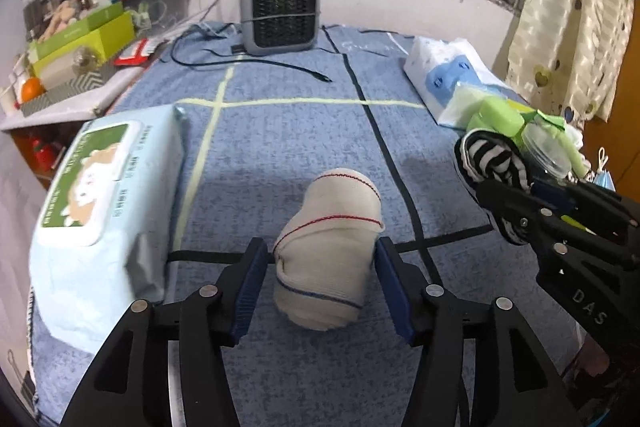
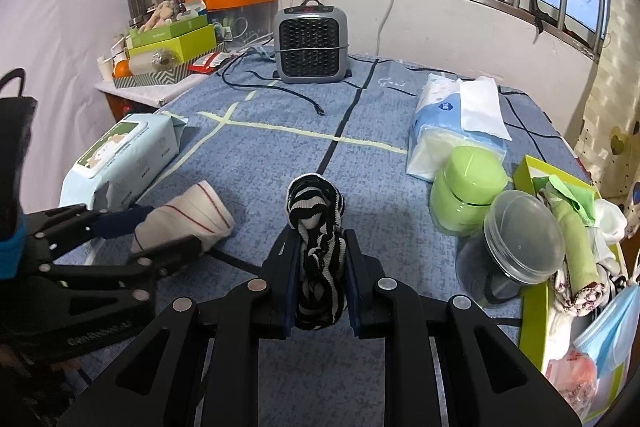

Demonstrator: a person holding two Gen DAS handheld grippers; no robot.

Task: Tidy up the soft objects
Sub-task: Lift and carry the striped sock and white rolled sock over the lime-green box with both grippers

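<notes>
Straddling rolled white sock (image 1: pixel 328 251) with left gripper (image 1: pixel 323 287) pads apart, gripping striped sock (image 2: pixel 318 259) in right gripper (image 2: pixel 320 287); next, probably closing left.

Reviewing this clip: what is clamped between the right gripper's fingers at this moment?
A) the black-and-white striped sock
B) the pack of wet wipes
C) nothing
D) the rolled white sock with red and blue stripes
A: in the right wrist view the right gripper has its blue pads pressed against both sides of the black-and-white striped sock, while the white sock lies at the left gripper.
</notes>
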